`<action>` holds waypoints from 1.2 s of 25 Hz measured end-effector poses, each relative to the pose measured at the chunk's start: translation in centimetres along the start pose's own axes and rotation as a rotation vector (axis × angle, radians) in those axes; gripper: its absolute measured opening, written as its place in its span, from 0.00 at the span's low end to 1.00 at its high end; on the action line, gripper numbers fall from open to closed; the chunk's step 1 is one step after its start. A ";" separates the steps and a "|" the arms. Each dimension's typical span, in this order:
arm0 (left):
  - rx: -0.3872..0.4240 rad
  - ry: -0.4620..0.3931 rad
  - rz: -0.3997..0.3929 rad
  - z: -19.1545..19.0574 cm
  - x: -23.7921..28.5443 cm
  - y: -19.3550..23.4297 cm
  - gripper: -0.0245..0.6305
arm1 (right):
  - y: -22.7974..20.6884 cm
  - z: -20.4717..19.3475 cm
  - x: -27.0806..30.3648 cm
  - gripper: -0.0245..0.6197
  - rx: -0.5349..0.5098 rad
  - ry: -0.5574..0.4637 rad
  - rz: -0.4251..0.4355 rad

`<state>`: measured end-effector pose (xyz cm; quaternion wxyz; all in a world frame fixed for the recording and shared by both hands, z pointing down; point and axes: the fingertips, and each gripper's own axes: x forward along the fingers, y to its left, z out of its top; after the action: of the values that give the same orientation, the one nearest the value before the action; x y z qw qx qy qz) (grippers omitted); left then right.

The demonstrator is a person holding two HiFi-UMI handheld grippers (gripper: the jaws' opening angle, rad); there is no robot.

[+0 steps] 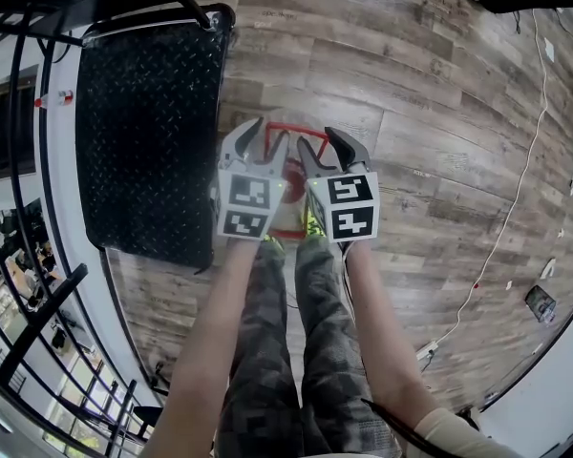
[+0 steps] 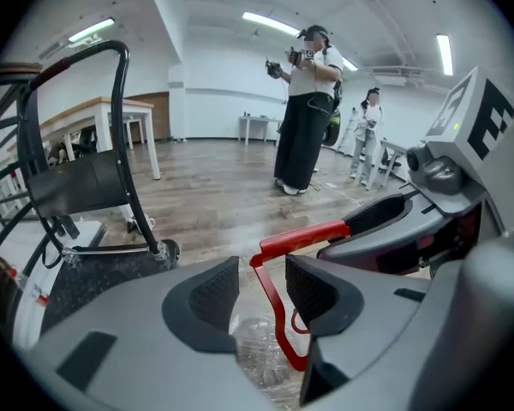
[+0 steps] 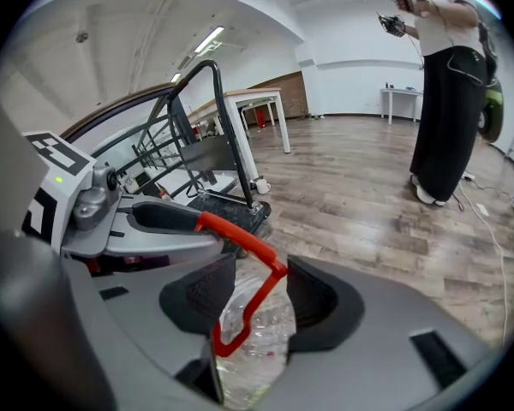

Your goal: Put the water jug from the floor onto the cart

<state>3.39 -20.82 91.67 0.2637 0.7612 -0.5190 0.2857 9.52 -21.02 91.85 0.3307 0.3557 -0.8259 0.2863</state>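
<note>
The water jug point(image 3: 255, 349) appears to stand on the floor directly below both tongs, just beside the cart point(image 1: 148, 132). Its raised red handle point(image 2: 301, 238) is straddled at one upright by the left gripper point(image 2: 261, 291) and at the other by the right gripper point(image 3: 261, 294). Both pairs of jaws are held apart, with clearance visible at the handle, so nothing is clamped. If a lift is begun before both are closed, the thin handle is likely to slip through. An uneven grip may let the jug swing and strike the deck edge. The floor point(image 1: 439, 113) is wood-pattern plank, crossed by a white cable point(image 1: 519, 194). Beyond, tables point(image 2: 120, 108) and a standing person point(image 2: 301, 101) are seen under strip lights.
</note>
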 end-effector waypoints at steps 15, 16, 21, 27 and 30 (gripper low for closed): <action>-0.031 -0.024 -0.013 0.4 -0.1 -0.7 0.23 | 0.0 0.3 0.1 0.24 -0.003 -0.012 0.004; -0.031 -0.022 -0.014 0.5 -0.2 -0.7 0.22 | 0.0 0.3 -0.1 0.24 -0.007 -0.013 0.004; -0.019 -0.010 -0.009 0.8 -1.5 -0.9 0.19 | 0.5 0.3 -1.3 0.22 -0.037 -0.014 0.008; -0.014 0.018 -0.010 0.7 -4.2 -2.4 0.18 | 2.2 -0.8 -4.1 0.21 -0.078 0.033 0.024; -0.025 0.023 -0.004 0.6 -5.9 -3.0 0.18 | 3.4 -0.9 -5.7 0.20 -0.070 0.038 0.040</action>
<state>4.52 -16.56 86.75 0.2795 0.7555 -0.5180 0.2876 10.21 -16.17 87.33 0.3529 0.3219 -0.8359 0.2705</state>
